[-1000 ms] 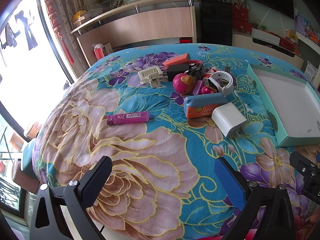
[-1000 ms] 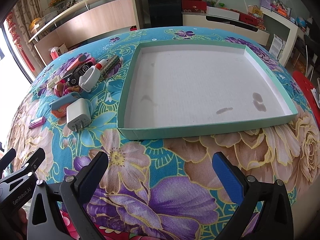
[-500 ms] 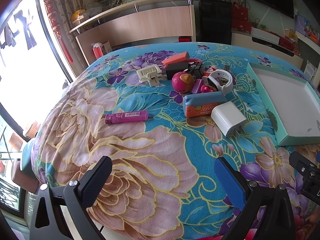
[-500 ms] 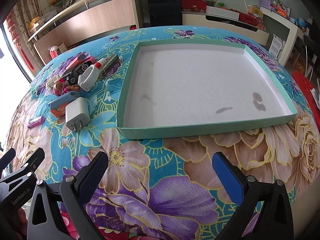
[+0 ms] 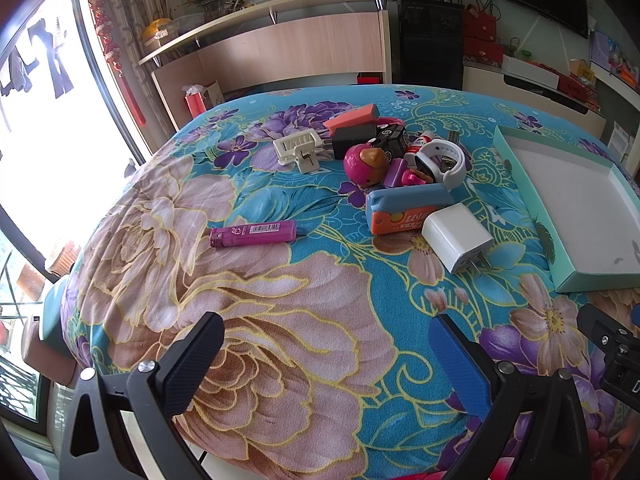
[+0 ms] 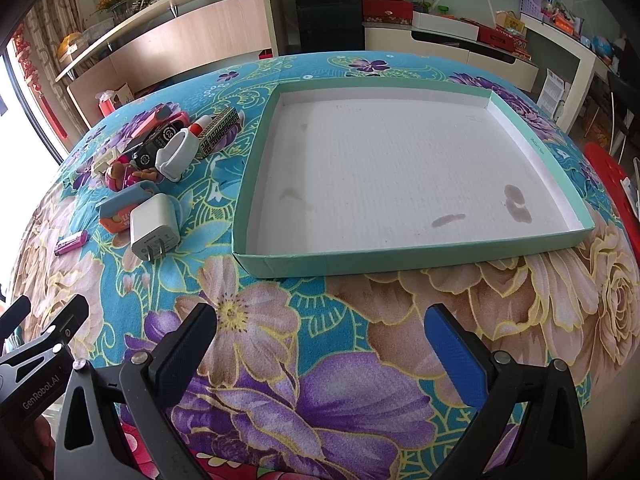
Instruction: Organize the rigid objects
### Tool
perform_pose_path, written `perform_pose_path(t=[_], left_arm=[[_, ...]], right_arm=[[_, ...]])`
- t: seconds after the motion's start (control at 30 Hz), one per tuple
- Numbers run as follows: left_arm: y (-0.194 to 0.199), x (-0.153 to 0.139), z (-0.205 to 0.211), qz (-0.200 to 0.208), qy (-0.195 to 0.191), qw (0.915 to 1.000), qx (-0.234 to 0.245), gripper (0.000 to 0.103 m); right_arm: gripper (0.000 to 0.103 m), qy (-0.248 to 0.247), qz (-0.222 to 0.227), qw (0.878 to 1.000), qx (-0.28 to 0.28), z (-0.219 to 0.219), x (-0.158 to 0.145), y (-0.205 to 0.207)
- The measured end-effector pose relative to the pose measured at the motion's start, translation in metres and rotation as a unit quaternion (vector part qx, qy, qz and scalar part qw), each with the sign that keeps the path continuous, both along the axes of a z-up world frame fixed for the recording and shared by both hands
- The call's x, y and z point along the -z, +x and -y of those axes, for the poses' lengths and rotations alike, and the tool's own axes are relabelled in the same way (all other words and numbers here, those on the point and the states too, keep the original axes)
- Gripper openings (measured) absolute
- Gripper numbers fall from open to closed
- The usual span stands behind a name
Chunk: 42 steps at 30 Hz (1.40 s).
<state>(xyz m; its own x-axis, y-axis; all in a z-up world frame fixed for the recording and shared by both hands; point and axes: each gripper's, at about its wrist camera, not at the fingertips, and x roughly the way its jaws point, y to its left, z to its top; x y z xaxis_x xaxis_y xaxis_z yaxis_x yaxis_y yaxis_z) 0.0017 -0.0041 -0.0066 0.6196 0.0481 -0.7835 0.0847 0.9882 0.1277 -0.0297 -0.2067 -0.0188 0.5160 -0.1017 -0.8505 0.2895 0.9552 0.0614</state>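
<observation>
While both my tools hang above the near edge of the table (image 5: 280, 360), nothing is in either. Left tool (image 5: 324, 360): fingers spread wide, empty, facing the clutter. Right tool (image 6: 320, 356): fingers spread wide, empty, facing the tray. Nearest item, alone: pink lighter (image 5: 254, 234), lying flat. Next: white charger (image 5: 456, 238), prongs toward me, touching the blue-and-orange case (image 5: 404, 208). Behind, packed together: pink bird toy (image 5: 364, 164), white watch (image 5: 448, 162), cream clip (image 5: 300, 148), black and coral blocks. Destination, as I judge it: green tray (image 6: 400, 258), unfilled, just right of the pile. Risks: the lighter is low on soft cloth, so my fingers may snag fabric; pulling one piece from the heap may drag its neighbours; the charger's smooth faces may slip
</observation>
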Motion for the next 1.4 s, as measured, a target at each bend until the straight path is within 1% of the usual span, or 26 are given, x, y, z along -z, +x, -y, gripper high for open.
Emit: perform_pose_path(t=[0.33,0.43,0.53,0.73,0.87,0.97,1.17,1.4], left_arm=[[0.001,-0.001,-0.004,-0.005,-0.011,0.9999,-0.002,0.103],[0.001,-0.005,-0.01,-0.007,-0.03,0.9995,-0.001,0.103],[0.007,-0.01,-0.018,-0.016,-0.046,0.9988,0.0,0.103],[0.022,-0.02,-0.047,-0.002,-0.043,0.9987,-0.027,0.103],[0.031,-0.021,-0.071,0.003,-0.046,0.9976,-0.052,0.103],[0.04,-0.019,-0.082,0.001,-0.051,0.9968,-0.062,0.103],[0.062,-0.001,-0.087,-0.022,-0.058,0.9956,-0.069,0.103],[0.083,0.016,-0.085,-0.041,-0.069,0.9948,-0.063,0.103]], right_arm=[[0.103,-0.002,0.002,1.0,-0.001,-0.001,-0.001,0.0],[0.103,0.003,0.006,1.0,-0.002,0.001,-0.003,-0.001],[0.103,0.01,0.02,1.0,-0.004,0.004,-0.012,-0.002],[0.103,-0.003,0.059,0.998,-0.028,-0.001,-0.038,0.008],[0.103,-0.007,0.068,0.996,-0.054,-0.016,-0.046,0.024],[0.103,-0.006,0.074,0.995,-0.07,-0.029,-0.047,0.035],[0.103,-0.001,0.069,0.992,-0.106,-0.057,-0.043,0.056],[0.103,-0.002,0.047,0.99,-0.132,-0.08,-0.025,0.08]])
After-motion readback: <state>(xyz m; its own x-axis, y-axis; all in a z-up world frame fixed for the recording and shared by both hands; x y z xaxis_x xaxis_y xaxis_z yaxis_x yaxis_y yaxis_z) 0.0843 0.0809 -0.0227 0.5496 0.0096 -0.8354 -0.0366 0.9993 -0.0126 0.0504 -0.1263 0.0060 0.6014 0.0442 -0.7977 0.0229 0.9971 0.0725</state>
